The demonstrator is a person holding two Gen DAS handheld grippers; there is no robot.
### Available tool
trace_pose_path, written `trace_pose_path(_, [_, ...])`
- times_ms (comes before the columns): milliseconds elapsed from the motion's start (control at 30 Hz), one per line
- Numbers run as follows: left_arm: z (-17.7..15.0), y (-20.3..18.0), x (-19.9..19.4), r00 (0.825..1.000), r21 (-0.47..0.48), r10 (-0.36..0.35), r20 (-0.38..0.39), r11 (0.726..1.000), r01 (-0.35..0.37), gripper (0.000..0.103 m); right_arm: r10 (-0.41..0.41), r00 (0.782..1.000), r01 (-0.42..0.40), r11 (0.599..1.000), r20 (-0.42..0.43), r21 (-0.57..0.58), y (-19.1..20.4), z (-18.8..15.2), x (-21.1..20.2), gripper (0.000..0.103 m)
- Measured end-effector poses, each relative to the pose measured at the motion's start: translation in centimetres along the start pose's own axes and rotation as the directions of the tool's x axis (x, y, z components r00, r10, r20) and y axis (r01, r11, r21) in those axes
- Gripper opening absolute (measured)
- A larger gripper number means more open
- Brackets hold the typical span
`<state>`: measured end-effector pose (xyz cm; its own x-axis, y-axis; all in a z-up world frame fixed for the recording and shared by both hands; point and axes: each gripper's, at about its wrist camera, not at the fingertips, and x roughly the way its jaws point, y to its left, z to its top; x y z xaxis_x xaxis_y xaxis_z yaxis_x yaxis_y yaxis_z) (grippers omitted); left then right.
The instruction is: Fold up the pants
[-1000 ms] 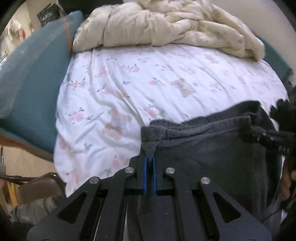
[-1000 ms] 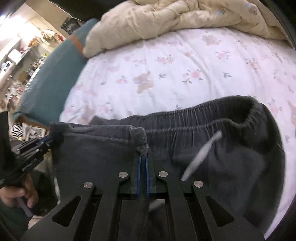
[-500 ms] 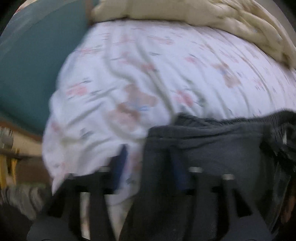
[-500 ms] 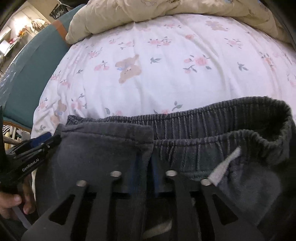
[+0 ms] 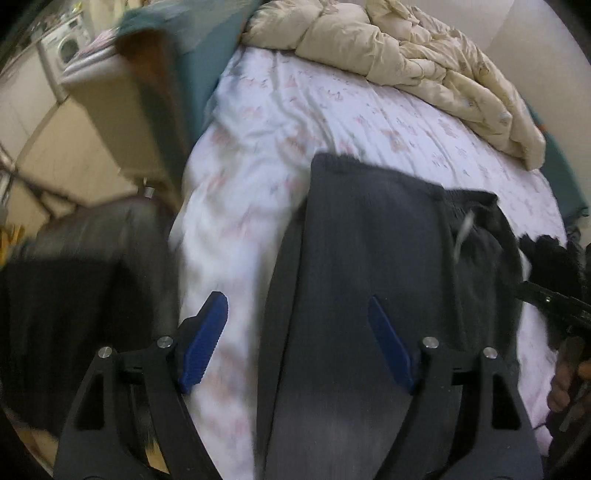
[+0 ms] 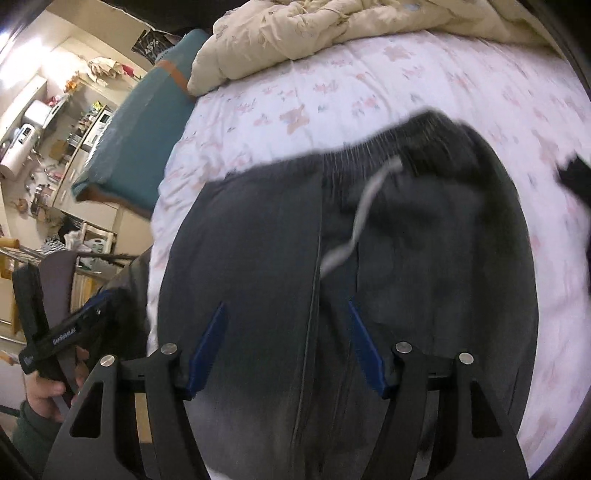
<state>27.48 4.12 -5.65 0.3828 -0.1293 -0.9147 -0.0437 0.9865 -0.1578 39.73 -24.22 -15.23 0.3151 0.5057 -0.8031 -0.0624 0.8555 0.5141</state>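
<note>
Crowding floral bedsheet (image 6: 424, 74): beige comforter (image 6: 314, 29).

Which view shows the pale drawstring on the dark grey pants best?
The right wrist view: the pale drawstring curls across the dark grey pants below the waistband, near centre. The left wrist view shows only a short blurred streak of it.

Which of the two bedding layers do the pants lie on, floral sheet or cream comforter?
The floral sheet. The dark pants lie flat on its pink-print surface; the cream comforter is bunched beyond the waistband, apart from the pants.
</note>
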Motion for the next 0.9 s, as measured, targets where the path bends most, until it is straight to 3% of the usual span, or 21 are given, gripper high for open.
trace_pose_path(200, [-9.1, 2.4, -2.3, 0.996, -0.108, -0.034, -0.08, 0.994, 0.025, 0.076, 0.067, 0.997, -0.062, 0.99, -0.031, 0.127, -1.0, -8.4, -1.9, 0.068])
trace_pose_path(333, [-15.3, 3.7, -1.4, 0.987, -0.176, -0.071, -0.146, 0.983, 0.045, 0.076, 0.008, 0.993, 0.002, 0.996, -0.119, 0.087, -1.2, -14.4, -1.4, 0.067])
trace_pose_path(433, [-18.6, 4.4, 0.1, 0.973, -0.177, -0.061, -0.221, 0.984, 0.022, 0.074, -0.036, 0.976, 0.034, 0.999, -0.216, -0.014, -0.9, -17.6, -0.5, 0.05])
trace_pose_path(567, [-19.9, 3.2, 1.2, 0.961, -0.072, -0.04, -0.273, 0.997, 0.021, 0.074, -0.1, 0.955, 0.055, 0.985, -0.279, -0.165, -0.1, -20.5, 0.4, 0.049])
trace_pose_path(700, [-20.5, 2.1, 1.9, 0.955, 0.039, -0.018, -0.297, 0.999, 0.031, 0.051, -0.066, 0.963, 0.009, 0.977, -0.262, -0.215, 0.6, -22.5, 1.1, 0.049])
trace_pose_path(833, [-20.8, 1.4, 3.1, 0.938, 0.039, -0.09, -0.335, 0.993, 0.109, 0.045, -0.058, 0.975, 0.001, 0.968, -0.216, -0.251, 1.9, -22.4, 1.5, 0.047])
trace_pose_path(900, [-21.0, 0.6, 3.5, 0.945, 0.089, -0.067, -0.321, 0.991, 0.1, 0.045, -0.041, 0.976, -0.015, 0.967, -0.215, -0.255, 2.2, -22.4, 2.1, 0.044])
